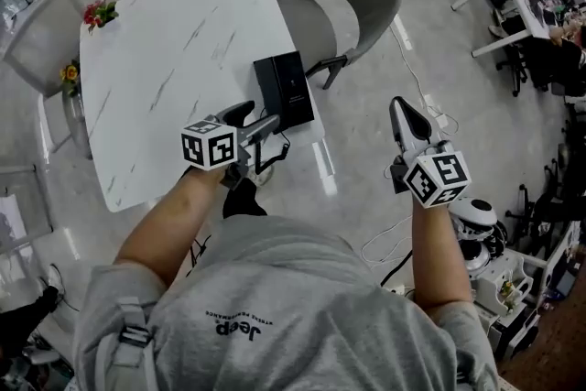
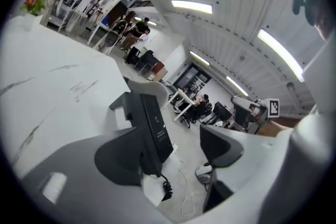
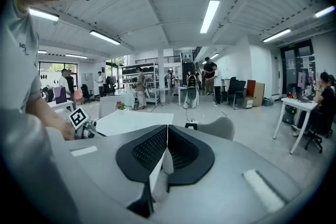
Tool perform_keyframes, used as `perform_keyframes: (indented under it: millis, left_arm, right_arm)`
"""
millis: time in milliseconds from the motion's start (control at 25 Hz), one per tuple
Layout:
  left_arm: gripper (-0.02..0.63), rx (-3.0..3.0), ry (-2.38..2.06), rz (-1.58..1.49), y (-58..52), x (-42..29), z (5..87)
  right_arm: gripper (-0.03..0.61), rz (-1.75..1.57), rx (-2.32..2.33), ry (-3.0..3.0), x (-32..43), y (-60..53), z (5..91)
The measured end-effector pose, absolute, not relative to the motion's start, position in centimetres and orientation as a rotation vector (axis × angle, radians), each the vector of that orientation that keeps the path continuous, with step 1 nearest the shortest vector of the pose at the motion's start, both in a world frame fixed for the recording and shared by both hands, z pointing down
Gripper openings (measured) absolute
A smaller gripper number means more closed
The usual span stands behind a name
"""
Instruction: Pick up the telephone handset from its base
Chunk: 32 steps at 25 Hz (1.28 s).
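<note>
A black telephone (image 1: 286, 90) lies near the right edge of the white marble table (image 1: 174, 69), with its handset resting on the base. My left gripper (image 1: 259, 124) is open just short of the phone's near end, with nothing between its jaws. In the left gripper view the telephone (image 2: 152, 126) sits ahead, close to the left jaw, and its coiled cord (image 2: 166, 189) hangs off the table edge. My right gripper (image 1: 407, 119) is shut and empty, held over the floor well to the right of the table. The right gripper (image 3: 167, 150) looks across the room.
A grey chair (image 1: 339, 14) stands at the table's far right corner, just beyond the phone. Flowers (image 1: 99, 12) sit at the table's far left. Cables (image 1: 389, 243) and a white machine (image 1: 476, 222) lie on the floor at the right. Desks and several people fill the background.
</note>
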<state>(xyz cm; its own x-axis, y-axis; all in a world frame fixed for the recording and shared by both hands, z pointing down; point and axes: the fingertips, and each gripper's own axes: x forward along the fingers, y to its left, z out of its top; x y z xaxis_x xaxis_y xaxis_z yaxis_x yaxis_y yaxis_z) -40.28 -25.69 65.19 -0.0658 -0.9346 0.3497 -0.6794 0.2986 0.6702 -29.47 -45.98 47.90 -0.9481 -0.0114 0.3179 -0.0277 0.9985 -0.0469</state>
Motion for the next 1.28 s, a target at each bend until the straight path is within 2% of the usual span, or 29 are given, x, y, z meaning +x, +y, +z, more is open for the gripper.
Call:
perform_keyframes:
  millis: [200, 560, 640, 760, 880, 1000, 1280]
  left_arm:
    - [0.367, 1.359, -1.720, -0.500, -26.9, -42.6, 69.3]
    - [0.305, 1.326, -1.569, -0.567, -29.9, -43.6, 71.8]
    - [0.279, 1.308, -1.575, -0.533, -30.1, -43.9, 72.4]
    - [0.181, 1.267, -1.594, -0.474, -29.7, -44.3, 73.3]
    - [0.173, 1.275, -1.592, -0.432, -29.6, -44.4, 73.4]
    - [0.140, 1.290, -1.570, -0.443, -29.6, -44.1, 72.7]
    - [0.138, 1.414, -1.571, -0.464, -28.7, -43.2, 67.7]
  right_arm:
    - [0.006, 0.090, 0.031, -2.779, -31.6, -45.8, 50.1]
    - [0.007, 0.132, 0.092, -2.729, -31.4, -46.4, 52.7]
    - [0.007, 0.140, 0.113, -2.722, -31.0, -46.7, 53.0]
    - [0.006, 0.150, 0.141, -2.714, -30.4, -47.1, 53.4]
    - [0.007, 0.158, 0.162, -2.709, -29.8, -47.4, 53.6]
    - [0.007, 0.167, 0.184, -2.713, -29.4, -47.5, 53.4]
    - [0.007, 0.168, 0.239, -2.753, -27.6, -48.1, 51.5]
